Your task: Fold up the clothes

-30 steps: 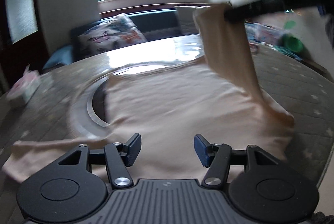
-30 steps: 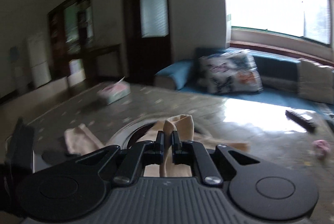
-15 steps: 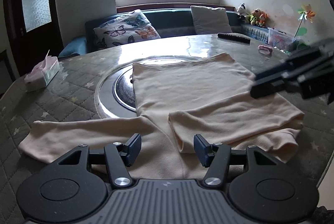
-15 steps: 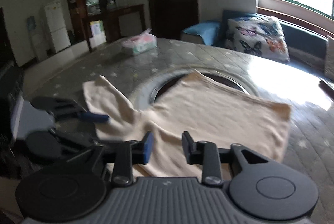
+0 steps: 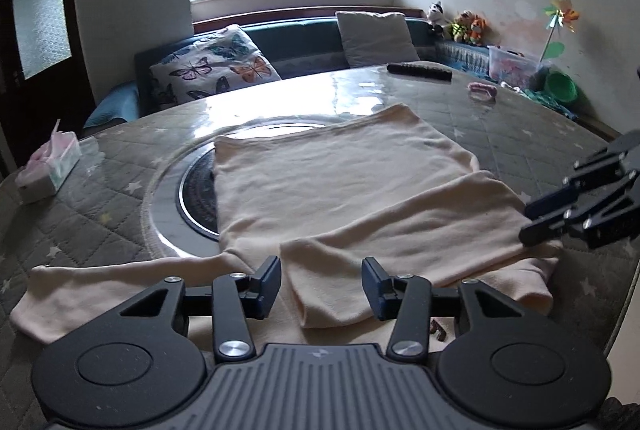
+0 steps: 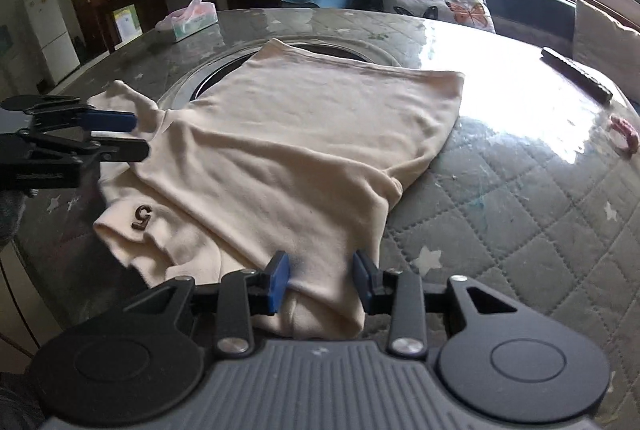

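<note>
Left gripper: the left gripper (image 5: 321, 282) hung low over the near edge of the shirt, level and pointing forward across it, its two blue-padded fingers spread apart with nothing between them.
Right gripper: the right gripper (image 6: 321, 280) sat at the shirt's right shoulder end, also level, fingers parted and empty; cloth lay under the gap, not pinched. In the left view it showed at the right edge (image 5: 554, 216), just above that shoulder, tilted slightly down.
Shirt: the cream long-sleeved shirt (image 5: 320, 181) lay flat on the table, collar end nearest the grippers.
Right sleeve: the right sleeve (image 5: 400, 250) was folded in across the shirt's chest, its cuff lying just ahead of the left gripper.
Left sleeve: the left sleeve (image 5: 100, 286) lay stretched out straight to the left of the shirt.
Mark: a small brown "5" (image 6: 141, 216) showed near the shirt's collar.
Table: the round quilted table (image 5: 540, 133) carried the shirt, whose hem covered part of a dark round inset (image 5: 198, 193).
Tissue box: a tissue box (image 5: 48, 165) stood well left of the shirt.
Remote: a dark remote (image 5: 419, 71) lay beyond the shirt's hem.
Cushion: a butterfly cushion (image 5: 212, 69) rested on the bench past the table.
</note>
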The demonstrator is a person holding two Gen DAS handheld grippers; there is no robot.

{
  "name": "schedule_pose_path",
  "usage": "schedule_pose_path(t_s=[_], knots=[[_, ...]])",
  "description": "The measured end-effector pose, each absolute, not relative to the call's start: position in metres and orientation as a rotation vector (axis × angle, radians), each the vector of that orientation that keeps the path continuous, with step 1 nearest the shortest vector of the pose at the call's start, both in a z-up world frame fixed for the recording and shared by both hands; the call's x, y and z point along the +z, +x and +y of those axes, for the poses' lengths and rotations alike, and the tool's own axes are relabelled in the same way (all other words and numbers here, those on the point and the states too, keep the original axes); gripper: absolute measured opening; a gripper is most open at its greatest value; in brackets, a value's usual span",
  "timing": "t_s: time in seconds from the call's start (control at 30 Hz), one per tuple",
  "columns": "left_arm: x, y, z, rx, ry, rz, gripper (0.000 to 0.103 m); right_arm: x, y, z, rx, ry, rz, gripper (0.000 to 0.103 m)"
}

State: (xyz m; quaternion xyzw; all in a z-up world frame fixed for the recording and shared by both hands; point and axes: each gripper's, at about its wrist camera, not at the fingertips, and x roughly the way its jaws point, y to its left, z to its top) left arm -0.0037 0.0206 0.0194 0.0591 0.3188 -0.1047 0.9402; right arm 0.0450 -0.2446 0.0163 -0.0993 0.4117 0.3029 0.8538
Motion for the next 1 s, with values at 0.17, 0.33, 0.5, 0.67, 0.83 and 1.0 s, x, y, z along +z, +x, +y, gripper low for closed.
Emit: schedule_pose_path(t_s=[0.17,0.33,0.5,0.67,0.83,1.0], knots=[[0.013,0.007,0.017,-0.232,0.120,0.666,0.040,0.028,0.061,-0.236,0.636,-0.206,0.800,0.035],[0.001,0.014,0.019,-0.215,0.123,0.702,0.038,0.020,0.084,-0.228,0.622,-0.190,0.795,0.034],[0.001,0.010,0.029,-0.201,0.102,0.701,0.038,0.020,0.086,-0.230,0.595,-0.187,0.790,0.034],[0.003,0.010,0.032,-0.190,0.091,0.693,0.038,0.022,0.086,-0.228,0.590,-0.183,0.775,0.034],[0.002,0.006,0.040,-0.168,0.083,0.698,0.038,0.012,0.090,-0.220,0.607,-0.185,0.795,0.033],[0.002,0.000,0.051,-0.145,0.072,0.698,0.041,0.016,0.087,-0.211,0.615,-0.219,0.791,0.034]])
